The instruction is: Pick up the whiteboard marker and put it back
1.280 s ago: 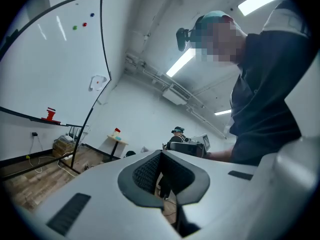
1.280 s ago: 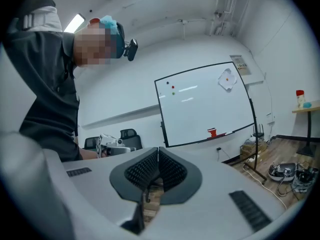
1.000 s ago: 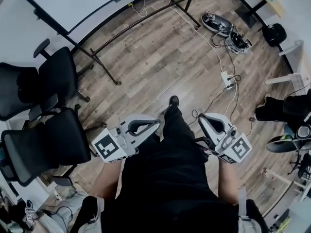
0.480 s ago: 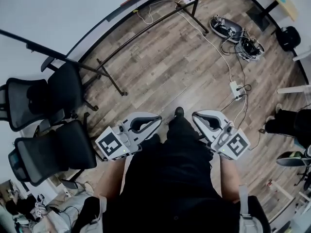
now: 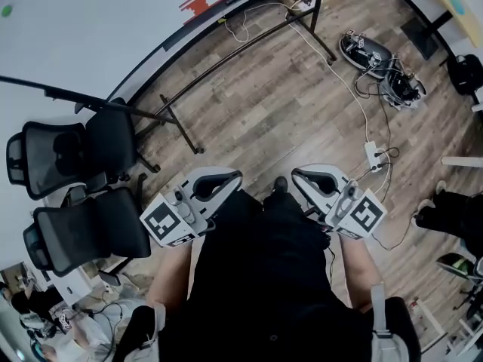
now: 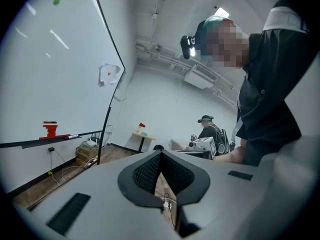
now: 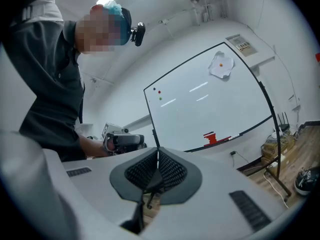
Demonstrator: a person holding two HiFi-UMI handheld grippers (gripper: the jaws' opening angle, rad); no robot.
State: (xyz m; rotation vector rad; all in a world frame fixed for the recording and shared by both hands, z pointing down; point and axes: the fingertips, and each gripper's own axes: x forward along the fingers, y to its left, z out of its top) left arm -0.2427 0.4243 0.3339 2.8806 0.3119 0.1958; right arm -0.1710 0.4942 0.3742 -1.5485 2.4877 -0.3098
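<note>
- Evidently the person is closing on the whiteboard (image 7: 210,101). In the head view its black metal stand (image 5: 179,125) and the two office chairs (image 5: 56,157) have slid down the picture over the last second. The board's lower edge now shows at the top.
- For the task, I judge this to be the approach only: nothing is picked up, and the reach has not yet begun.
- On the left gripper (image 6: 161,153) the jaws are pressed together at the tips with nothing between them. Only a narrow wedge of floor shows below where the pads (image 6: 146,171) meet.
- On the right gripper (image 7: 158,152) the jaws are likewise closed tip to tip and empty.
- What I take for the whiteboard marker (image 6: 73,135) is a slim pale stick. It lies flat on the board's ledge (image 6: 30,143), just beside a red block (image 6: 49,129).
- It is well ahead of both pairs of jaws, off to the left of the left pair and to the right of the right pair.
- Each gripper has a smooth grey plastic shell, and the pads are black with a fine knobbly grid.
- Glossy and white, the board sits in a thin dark frame.
- Underfoot, the floor (image 5: 287,104) is wood-grain plank, with a white power strip (image 5: 375,155) lying ahead of the right jaws.
- Both chairs have black mesh backs.
</note>
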